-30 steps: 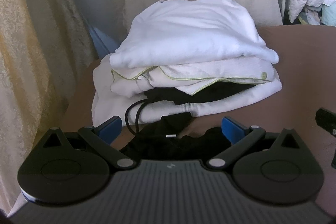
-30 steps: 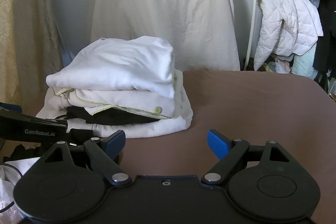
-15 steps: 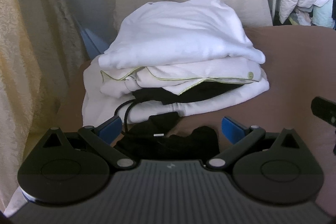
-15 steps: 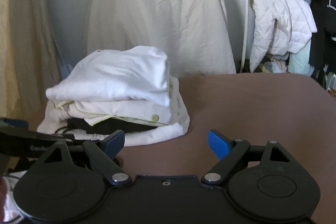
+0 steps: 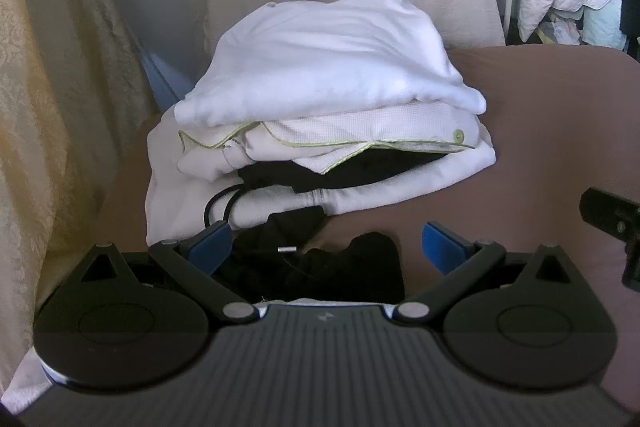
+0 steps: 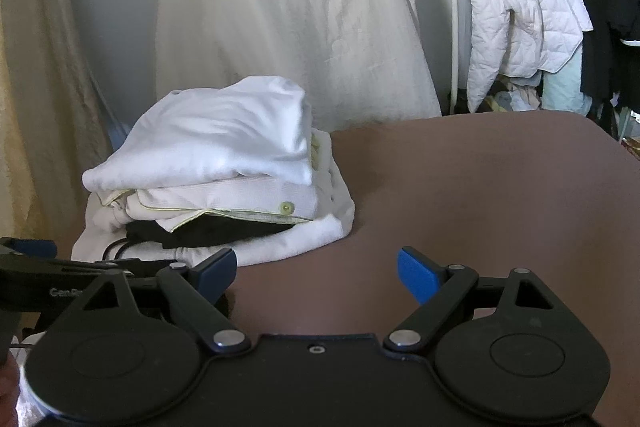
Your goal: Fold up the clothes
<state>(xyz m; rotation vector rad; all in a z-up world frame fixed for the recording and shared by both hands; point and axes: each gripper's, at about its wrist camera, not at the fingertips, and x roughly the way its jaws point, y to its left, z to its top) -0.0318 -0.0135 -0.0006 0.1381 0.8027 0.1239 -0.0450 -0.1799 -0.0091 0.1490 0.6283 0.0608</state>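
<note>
A stack of folded clothes (image 5: 320, 99) (image 6: 216, 155), mostly white with one black layer, sits on the brown table (image 5: 560, 131) (image 6: 480, 187) at its back left. A loose black garment (image 5: 320, 263) with a cord lies crumpled just in front of the stack. My left gripper (image 5: 326, 247) hovers open right over that black garment, nothing between its blue pads. My right gripper (image 6: 316, 269) is open too, above bare table to the right of the stack. In the right wrist view the left gripper's body (image 6: 48, 279) shows at the left edge.
A cream-covered chair back (image 6: 288, 39) stands behind the table. A beige curtain (image 5: 48, 107) hangs on the left. A white quilted jacket (image 6: 524, 23) and other clothes hang at the right. The table's right half (image 6: 520, 207) is bare brown surface.
Both grippers have drawn back and risen slightly; the stack looks farther and lower in each view. More of the black garment shows between the left fingers. Both stay open.
</note>
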